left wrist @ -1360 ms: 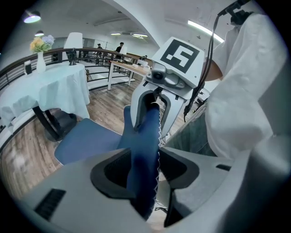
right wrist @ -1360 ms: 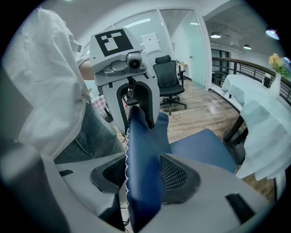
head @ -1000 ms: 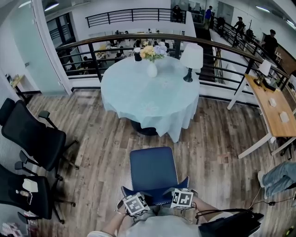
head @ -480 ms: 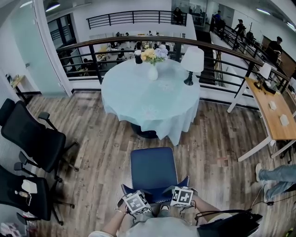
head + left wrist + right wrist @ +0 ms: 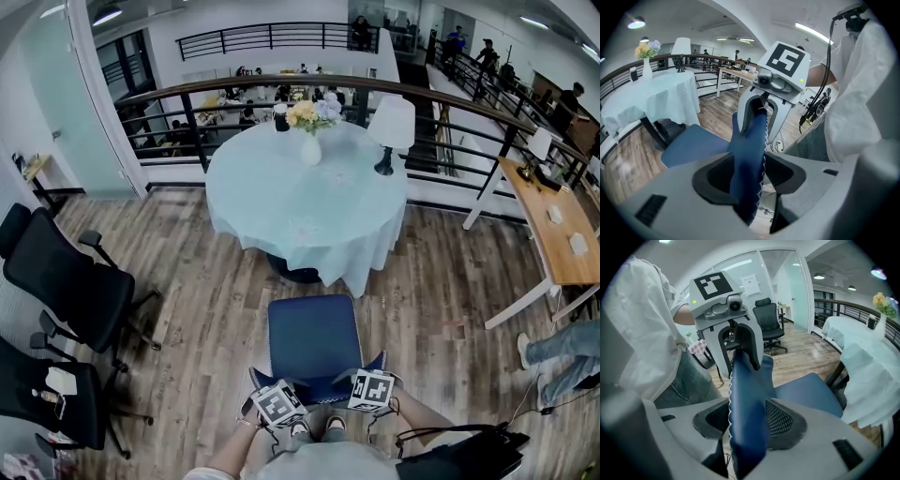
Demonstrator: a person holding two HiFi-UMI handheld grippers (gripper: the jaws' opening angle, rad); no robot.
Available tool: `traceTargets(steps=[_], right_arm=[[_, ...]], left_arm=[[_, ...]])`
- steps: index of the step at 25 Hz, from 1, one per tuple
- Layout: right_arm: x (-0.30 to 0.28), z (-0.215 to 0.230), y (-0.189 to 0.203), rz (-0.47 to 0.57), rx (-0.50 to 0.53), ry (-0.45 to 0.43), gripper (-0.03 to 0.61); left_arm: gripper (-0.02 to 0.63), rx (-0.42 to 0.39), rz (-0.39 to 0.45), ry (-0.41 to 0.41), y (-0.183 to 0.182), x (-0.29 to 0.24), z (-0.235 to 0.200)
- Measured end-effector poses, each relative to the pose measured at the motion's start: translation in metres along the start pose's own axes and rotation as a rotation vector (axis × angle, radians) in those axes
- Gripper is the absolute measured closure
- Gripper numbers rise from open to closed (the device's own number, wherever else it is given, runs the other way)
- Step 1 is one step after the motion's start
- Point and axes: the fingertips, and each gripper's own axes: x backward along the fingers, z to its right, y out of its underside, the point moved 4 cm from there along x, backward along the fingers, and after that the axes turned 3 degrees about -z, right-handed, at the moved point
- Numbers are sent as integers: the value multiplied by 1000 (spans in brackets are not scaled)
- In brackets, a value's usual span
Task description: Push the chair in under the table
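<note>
The blue chair (image 5: 314,337) stands on the wood floor, its seat facing the round table (image 5: 253,202) with a pale blue cloth. A short gap separates the seat's front from the cloth's hem. My left gripper (image 5: 272,392) and right gripper (image 5: 368,378) hold the two ends of the chair's backrest (image 5: 316,384). In the left gripper view the backrest (image 5: 750,150) runs between the jaws of the left gripper (image 5: 749,185), and the right gripper (image 5: 761,101) clamps its far end. The right gripper (image 5: 747,427) closes on the backrest (image 5: 747,394) the same way.
A flower vase (image 5: 309,141) and a white lamp (image 5: 389,127) stand on the table, with its dark pedestal (image 5: 295,270) under it. Two black office chairs (image 5: 70,281) (image 5: 47,394) are at the left. A wooden desk (image 5: 558,225) and a person's legs (image 5: 562,352) are at the right.
Both grippers and the chair have moved forward toward the table, and the gap to the cloth has narrowed. The person's legs at the right have shifted.
</note>
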Motion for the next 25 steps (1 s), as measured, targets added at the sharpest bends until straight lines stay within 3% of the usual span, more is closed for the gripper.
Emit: traceTargets(steps=[7, 25], right_arm=[[7, 18, -1, -11, 0, -37, 360], [18, 50, -1, -3, 12, -18, 360]], left_arm=[[410, 6, 7, -15, -12, 1, -13], [407, 20, 17, -13, -32, -3, -40]])
